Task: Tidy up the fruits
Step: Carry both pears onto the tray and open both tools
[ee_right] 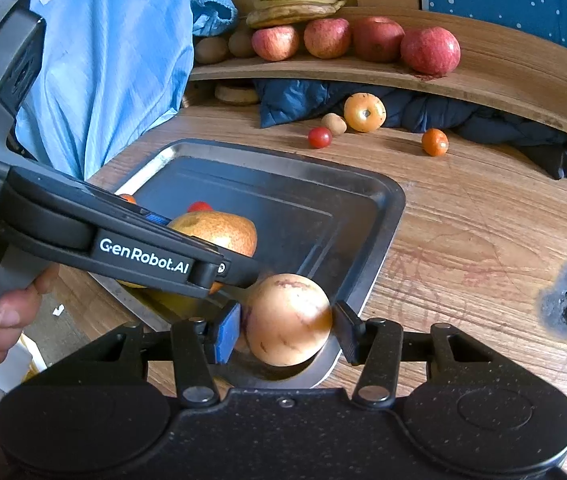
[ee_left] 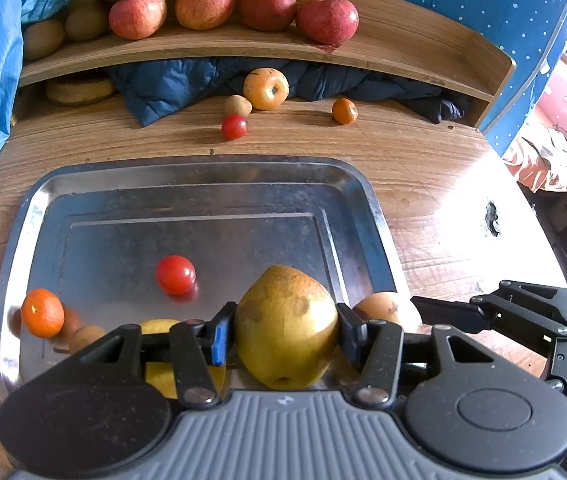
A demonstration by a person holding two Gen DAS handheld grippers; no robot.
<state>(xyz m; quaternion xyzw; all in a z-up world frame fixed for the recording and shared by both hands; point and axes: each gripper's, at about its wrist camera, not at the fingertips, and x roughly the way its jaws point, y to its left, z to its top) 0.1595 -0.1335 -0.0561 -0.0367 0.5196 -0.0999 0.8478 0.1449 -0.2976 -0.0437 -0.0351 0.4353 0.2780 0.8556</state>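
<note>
Steel tray (ee_left: pixel 187 184) crowded; lemon (ee_left: pixel 159 326), perhaps, behind left claw (ee_left: pixel 286 330).

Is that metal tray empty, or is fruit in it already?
Not empty. The tray already holds a cherry tomato and a small orange; much of its floor is bare.

pale round fruit (ee_right: pixel 289 320) between right gripper (ee_right: pixel 289 324) jaws, over tray (ee_right: pixel 379 216) corner
</note>
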